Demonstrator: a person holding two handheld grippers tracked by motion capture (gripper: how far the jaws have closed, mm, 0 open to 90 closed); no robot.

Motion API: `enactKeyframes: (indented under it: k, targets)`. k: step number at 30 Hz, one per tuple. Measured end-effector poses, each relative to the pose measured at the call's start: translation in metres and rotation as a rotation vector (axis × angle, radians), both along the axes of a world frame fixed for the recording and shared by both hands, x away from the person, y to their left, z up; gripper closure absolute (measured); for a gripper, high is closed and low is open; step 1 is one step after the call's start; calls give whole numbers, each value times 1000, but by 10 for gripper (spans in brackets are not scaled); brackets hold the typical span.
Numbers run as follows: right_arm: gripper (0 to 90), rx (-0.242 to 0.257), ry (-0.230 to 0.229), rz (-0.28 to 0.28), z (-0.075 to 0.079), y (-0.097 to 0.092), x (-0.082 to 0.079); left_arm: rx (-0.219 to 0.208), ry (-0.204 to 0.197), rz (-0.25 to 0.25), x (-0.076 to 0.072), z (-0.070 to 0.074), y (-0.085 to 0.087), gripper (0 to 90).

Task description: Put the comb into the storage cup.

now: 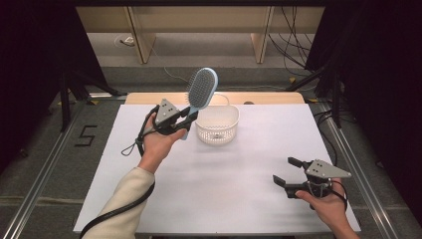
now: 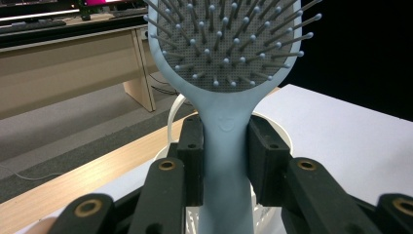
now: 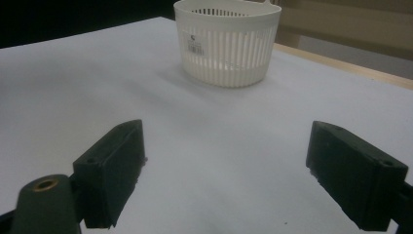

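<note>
A light blue hairbrush [image 1: 201, 89] with a grey bristle pad stands upright in the air, just left of a white slotted basket [image 1: 217, 125]. My left gripper [image 1: 186, 121] is shut on its handle, and the left gripper view has both black pads pressed against the hairbrush [image 2: 225, 136] handle, bristles facing the camera. The basket [image 3: 227, 41] sits on the white table [image 1: 224, 174] toward the back centre. My right gripper [image 1: 287, 172] rests low near the front right of the table, open, with nothing between its fingers [image 3: 114, 170].
A wooden strip [image 1: 214, 97] runs along the table's far edge, with wooden desks and cables on the floor behind. A black cable [image 1: 132, 147] trails from the left gripper over the table's left side. Dark curtains flank both sides.
</note>
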State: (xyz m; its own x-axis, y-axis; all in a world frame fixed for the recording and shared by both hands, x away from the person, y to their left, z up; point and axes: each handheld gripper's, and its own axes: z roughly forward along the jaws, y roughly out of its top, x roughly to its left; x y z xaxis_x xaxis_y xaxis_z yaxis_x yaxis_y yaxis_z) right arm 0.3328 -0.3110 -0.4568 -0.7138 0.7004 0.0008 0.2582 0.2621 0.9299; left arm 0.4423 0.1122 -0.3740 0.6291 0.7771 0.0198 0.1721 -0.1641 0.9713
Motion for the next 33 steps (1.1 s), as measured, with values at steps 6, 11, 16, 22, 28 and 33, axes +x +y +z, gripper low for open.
enactKeyframes:
  k: [6,11,16,22,28,33]
  targets:
    - [153,0,0,-1,0,0,0,-1,1,-3,1,0,-3,697]
    - [153,0,0,-1,0,0,0,-1,-3,-3,2,1,-5,697]
    - [153,-1,-1,-1,0,0,0,-6,-2,-2,4,1,-6,697]
    - [153,-2,-1,-2,0,0,0,-7,2,-3,5,-1,-8,697]
    - [153,-2,-1,-1,0,0,0,-7,0,-5,6,1,-10,697]
    - [153,-3,-2,-1,0,0,0,-6,-3,-6,8,2,-12,697]
